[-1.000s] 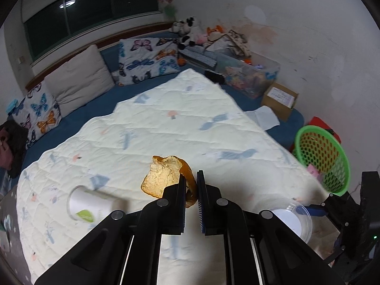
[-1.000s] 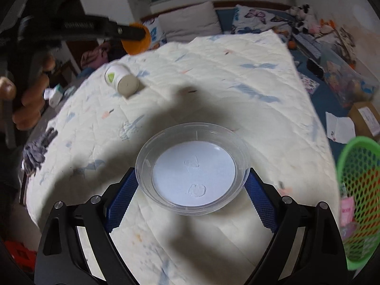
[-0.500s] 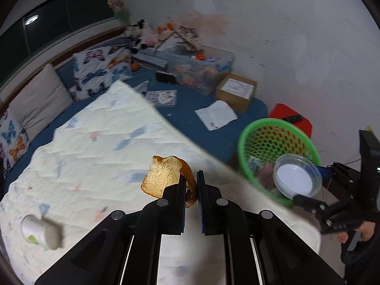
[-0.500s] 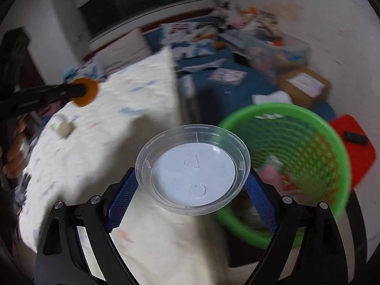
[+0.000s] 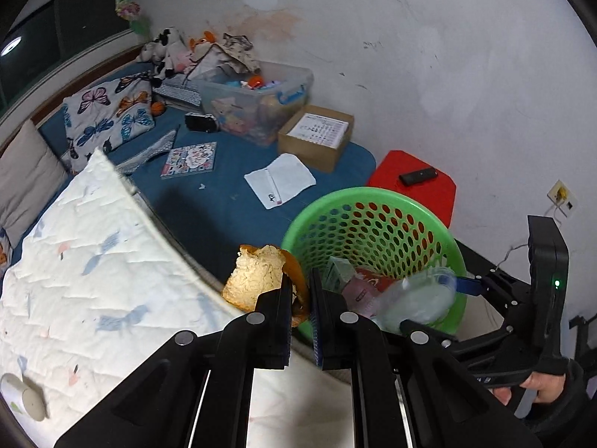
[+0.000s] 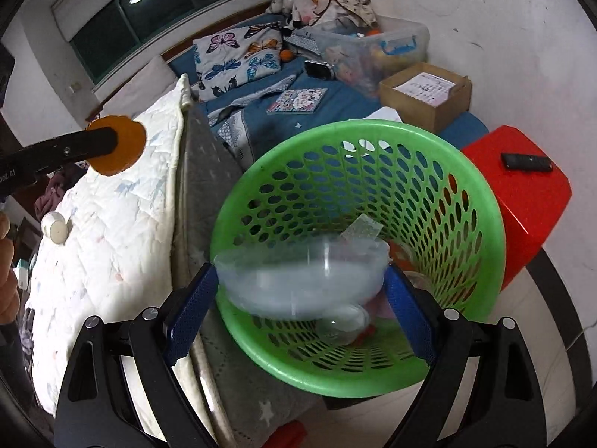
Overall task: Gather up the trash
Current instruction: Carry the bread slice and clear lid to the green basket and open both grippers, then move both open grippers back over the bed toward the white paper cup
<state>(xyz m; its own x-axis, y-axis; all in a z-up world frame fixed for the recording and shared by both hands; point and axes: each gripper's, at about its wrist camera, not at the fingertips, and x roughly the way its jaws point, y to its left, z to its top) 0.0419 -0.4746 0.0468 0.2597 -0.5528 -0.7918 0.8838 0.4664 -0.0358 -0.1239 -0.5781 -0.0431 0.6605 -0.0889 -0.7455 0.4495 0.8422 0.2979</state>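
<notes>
The right gripper (image 6: 302, 291) holds the clear plastic lid (image 6: 298, 280) across its width between wide-set jaws, right over the mouth of the green basket (image 6: 481, 201) — placed so that, by my reading, a release would let it fall straight in. The lid is blurred, so how it tilts is hard to say. Wrappers and a clear cup already lie at the basket's bottom.

The left gripper (image 5: 300, 300) has its jaws nearly shut on an orange peel (image 5: 261, 280), pinched by its edge and hanging over the quilt's edge just beside the basket (next in line, I judge).

One white paper cup (image 5: 26, 399) lies on the quilt (image 5: 93, 261), well apart from both grippers. Beside the basket stands a red stool (image 6: 530, 205) with a remote on it. Nothing blocks the basket mouth except the right gripper itself.
</notes>
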